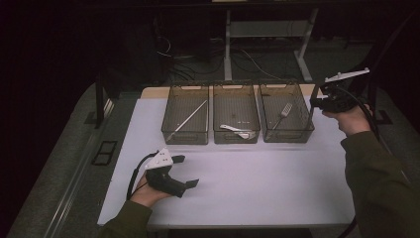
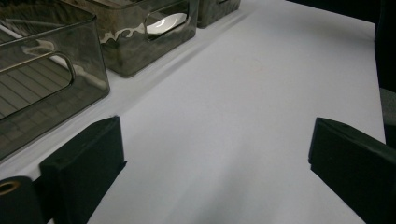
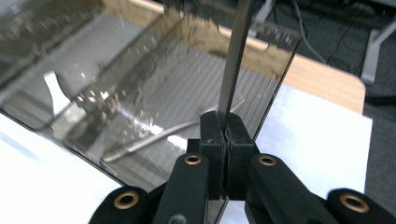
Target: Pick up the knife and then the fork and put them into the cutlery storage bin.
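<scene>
Three clear bins stand in a row at the back of the white table (image 1: 247, 183). The left bin (image 1: 184, 137) holds a long thin stick (image 1: 188, 119), the middle bin (image 1: 236, 137) a white spoon (image 1: 237, 131), the right bin (image 1: 288, 136) a fork (image 1: 283, 113). My left gripper (image 1: 187, 171) lies low at the table's front left, open, nothing between its jaws (image 2: 215, 135). My right gripper (image 1: 317, 101) hovers at the right bin's right side, shut on a thin flat metal utensil (image 3: 233, 60), which hangs down beside the bin (image 1: 311, 113).
In the left gripper view the left bin (image 2: 42, 88) and the middle bin (image 2: 140, 42) with the spoon (image 2: 163, 22) lie close ahead on the left. Desk legs and cables (image 1: 233, 59) lie on the floor behind the table. A wooden table edge (image 3: 322, 79) shows past the bins.
</scene>
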Tool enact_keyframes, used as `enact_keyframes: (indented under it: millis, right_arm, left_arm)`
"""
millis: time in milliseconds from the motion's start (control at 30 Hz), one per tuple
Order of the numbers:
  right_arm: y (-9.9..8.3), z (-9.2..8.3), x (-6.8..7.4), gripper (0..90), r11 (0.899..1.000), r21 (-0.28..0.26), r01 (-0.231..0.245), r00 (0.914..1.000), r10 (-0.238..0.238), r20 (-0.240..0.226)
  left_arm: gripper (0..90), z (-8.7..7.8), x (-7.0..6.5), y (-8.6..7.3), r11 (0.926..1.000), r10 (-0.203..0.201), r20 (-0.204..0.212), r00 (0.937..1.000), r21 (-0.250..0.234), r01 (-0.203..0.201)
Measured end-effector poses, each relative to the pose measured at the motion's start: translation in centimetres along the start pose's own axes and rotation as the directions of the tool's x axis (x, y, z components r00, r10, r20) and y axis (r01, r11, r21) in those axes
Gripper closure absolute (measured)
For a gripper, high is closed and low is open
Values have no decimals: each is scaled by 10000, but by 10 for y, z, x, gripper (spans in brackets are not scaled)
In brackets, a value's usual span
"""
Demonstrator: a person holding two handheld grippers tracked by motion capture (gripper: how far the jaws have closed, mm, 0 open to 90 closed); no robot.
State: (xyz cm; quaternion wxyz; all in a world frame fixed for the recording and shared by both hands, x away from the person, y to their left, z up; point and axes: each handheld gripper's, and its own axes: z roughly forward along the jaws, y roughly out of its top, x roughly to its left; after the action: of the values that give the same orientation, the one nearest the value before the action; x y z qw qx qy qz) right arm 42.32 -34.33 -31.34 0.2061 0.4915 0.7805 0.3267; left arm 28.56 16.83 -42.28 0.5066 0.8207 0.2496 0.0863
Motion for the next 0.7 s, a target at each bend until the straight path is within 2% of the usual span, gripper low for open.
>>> enact_keyframes:
  millis: [100, 267, 467, 567, 700]
  right_arm:
    - [0, 13, 0, 885, 9990, 435, 49, 10000, -50, 10]
    - [3, 27, 4, 885, 9999, 127, 100, 9999, -101, 115]
    - [4, 52, 6, 882, 9986, -524, -60, 9999, 68, 158]
    - [6, 64, 6, 878, 9980, -568, -287, 9995, 291, 76]
    - [8, 79, 9, 871, 9985, -447, -316, 9995, 318, 32]
  left_arm:
    - [16, 1, -1, 1, 10000, 3, 9, 10000, 0, -3]
    - [16, 1, -1, 2, 10000, 62, 19, 10000, -52, -62]
    - [16, 5, -2, 5, 9998, 161, 68, 9998, -88, -160]
    - [16, 7, -3, 6, 9998, 216, 113, 9997, -19, -215]
    - [16, 10, -4, 7, 9995, 287, 59, 9996, 118, -288]
